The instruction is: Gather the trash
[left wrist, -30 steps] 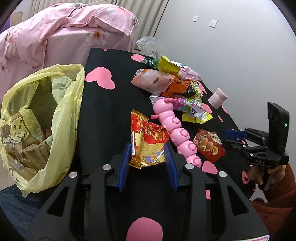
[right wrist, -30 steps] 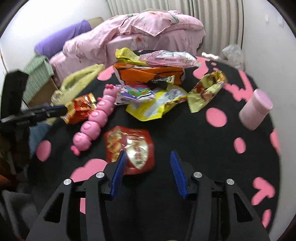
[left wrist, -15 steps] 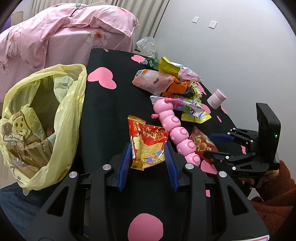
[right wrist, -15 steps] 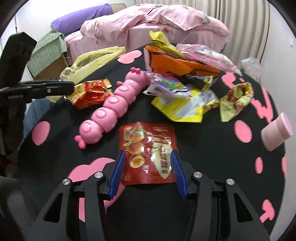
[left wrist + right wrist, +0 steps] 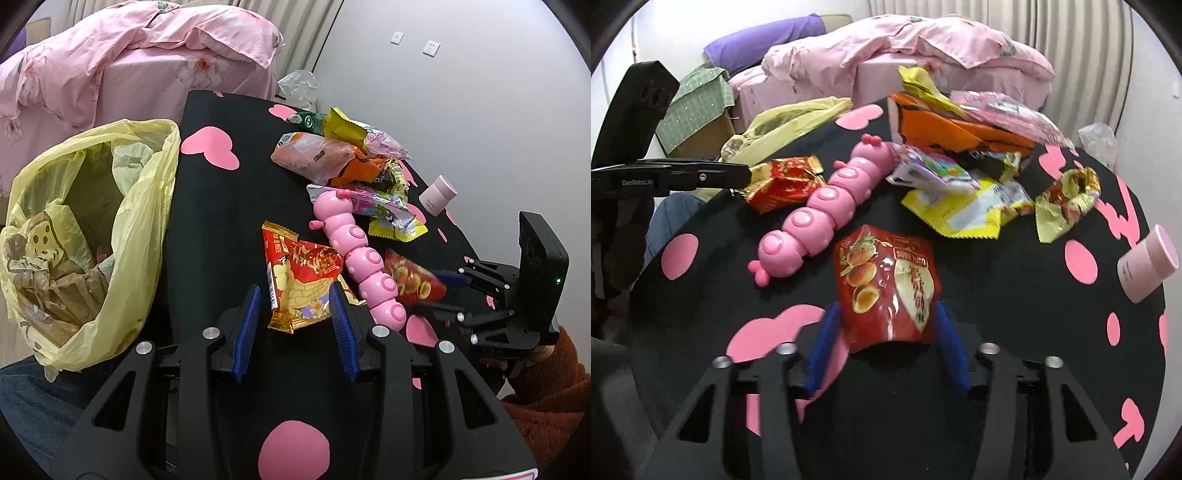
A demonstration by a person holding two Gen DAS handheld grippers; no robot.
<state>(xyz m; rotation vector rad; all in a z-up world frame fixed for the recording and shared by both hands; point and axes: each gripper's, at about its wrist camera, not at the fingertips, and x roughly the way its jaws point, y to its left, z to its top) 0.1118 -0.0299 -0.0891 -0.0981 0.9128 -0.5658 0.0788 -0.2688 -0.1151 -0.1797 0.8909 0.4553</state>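
My left gripper (image 5: 293, 295) is open with its jaws on either side of a red and gold snack wrapper (image 5: 299, 273) lying on the black table (image 5: 218, 221). My right gripper (image 5: 886, 325) is open around the near end of a red peach-print snack packet (image 5: 886, 280), which also shows in the left wrist view (image 5: 412, 282). A yellow trash bag (image 5: 92, 229) with crumpled paper inside hangs open at the table's left edge. More wrappers (image 5: 960, 147) are piled at the far side.
A pink caterpillar toy (image 5: 820, 206) lies between the two wrappers. A pink cylindrical jar (image 5: 1147, 266) lies near the right edge. A bed with pink bedding (image 5: 140, 62) stands behind the table. A white wall runs along the right.
My right gripper moved forward until its jaws straddle the red peach packet. My left gripper opened wider around the red and gold wrapper and stayed roughly in place.
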